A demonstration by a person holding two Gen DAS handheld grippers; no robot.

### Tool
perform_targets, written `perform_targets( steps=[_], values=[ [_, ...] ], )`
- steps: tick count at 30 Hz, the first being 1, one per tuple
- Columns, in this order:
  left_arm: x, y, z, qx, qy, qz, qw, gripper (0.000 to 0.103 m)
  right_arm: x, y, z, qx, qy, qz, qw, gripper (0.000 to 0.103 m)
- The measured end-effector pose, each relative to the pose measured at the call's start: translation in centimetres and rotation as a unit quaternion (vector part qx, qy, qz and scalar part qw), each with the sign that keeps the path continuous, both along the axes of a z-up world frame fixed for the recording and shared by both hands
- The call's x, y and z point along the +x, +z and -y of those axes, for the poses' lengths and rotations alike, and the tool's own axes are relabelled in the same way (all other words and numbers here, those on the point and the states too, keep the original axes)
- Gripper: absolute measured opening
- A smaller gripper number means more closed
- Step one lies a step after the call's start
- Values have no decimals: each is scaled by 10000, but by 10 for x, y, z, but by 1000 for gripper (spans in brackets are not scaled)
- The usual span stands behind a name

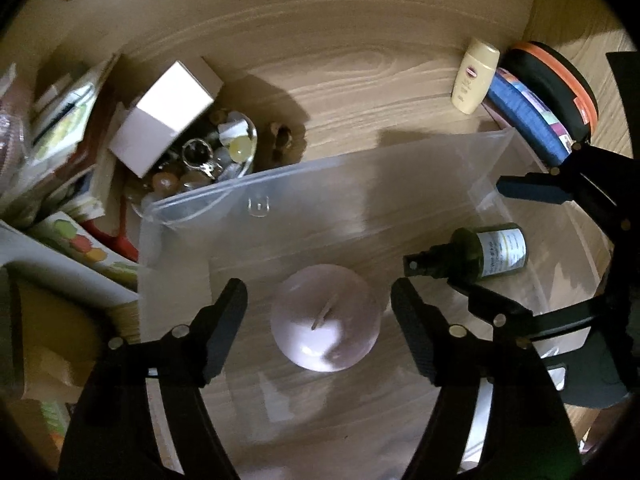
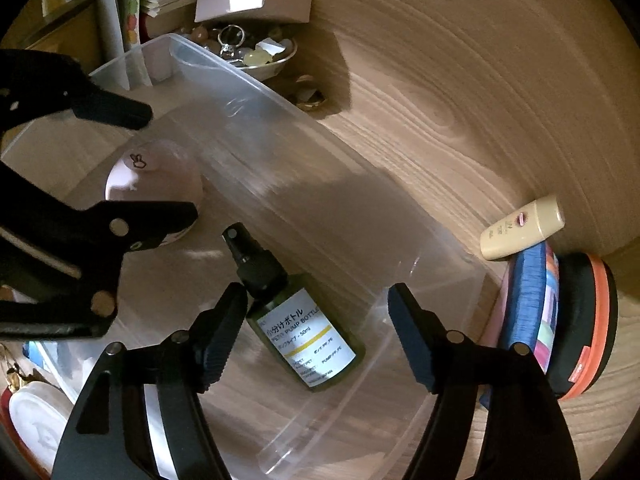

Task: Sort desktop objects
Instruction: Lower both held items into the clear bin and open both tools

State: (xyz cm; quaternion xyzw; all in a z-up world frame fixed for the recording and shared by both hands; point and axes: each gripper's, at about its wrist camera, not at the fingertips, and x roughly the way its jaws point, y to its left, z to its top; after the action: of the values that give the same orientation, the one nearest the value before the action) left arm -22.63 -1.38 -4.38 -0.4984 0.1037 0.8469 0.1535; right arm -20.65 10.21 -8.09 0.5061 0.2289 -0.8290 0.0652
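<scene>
A clear plastic bin [image 1: 320, 164] stands on the wooden desk. On its floor rest a pale pink round candle [image 1: 324, 320] and a dark green spray bottle [image 1: 488, 254] lying on its side. My left gripper [image 1: 318, 292] hangs open over the candle, with a finger on either side and a gap to both. In the right wrist view my right gripper [image 2: 316, 292] is open around the spray bottle [image 2: 308, 336]. Its left finger is close to the black pump head, and its right finger stands well clear. The candle [image 2: 156, 184] shows behind the left gripper's fingers [image 2: 160, 220].
A cream tube [image 1: 476, 76] lies beyond the bin beside a round black-and-orange case [image 1: 560, 88]. A dish of trinkets [image 1: 200, 160] and a white box [image 1: 168, 116] sit at the bin's far left corner. Stacked books [image 1: 60, 120] crowd the left. A white lid [image 2: 36, 420] lies near the bin.
</scene>
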Motion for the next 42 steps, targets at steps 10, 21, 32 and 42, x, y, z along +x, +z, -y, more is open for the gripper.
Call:
perform_targets(
  steps=[10,21,32,42],
  values=[
    [20,25,13,35,122,-372,9992,90,11,10,-5,-231,-118,-116,9996,70],
    [46,50,25,62,229,-803,9965,94,49,51,-7,-438,-88,-745,9962,71],
    [85,72,46,22,405,-1396,9894,99,105,94,-15,-1006,-176,-1596,9819,86],
    [126,79,65,-9,475,-1767,9831,100,151,100,-17,-1373,-411,-2020,9688,94]
  ],
)
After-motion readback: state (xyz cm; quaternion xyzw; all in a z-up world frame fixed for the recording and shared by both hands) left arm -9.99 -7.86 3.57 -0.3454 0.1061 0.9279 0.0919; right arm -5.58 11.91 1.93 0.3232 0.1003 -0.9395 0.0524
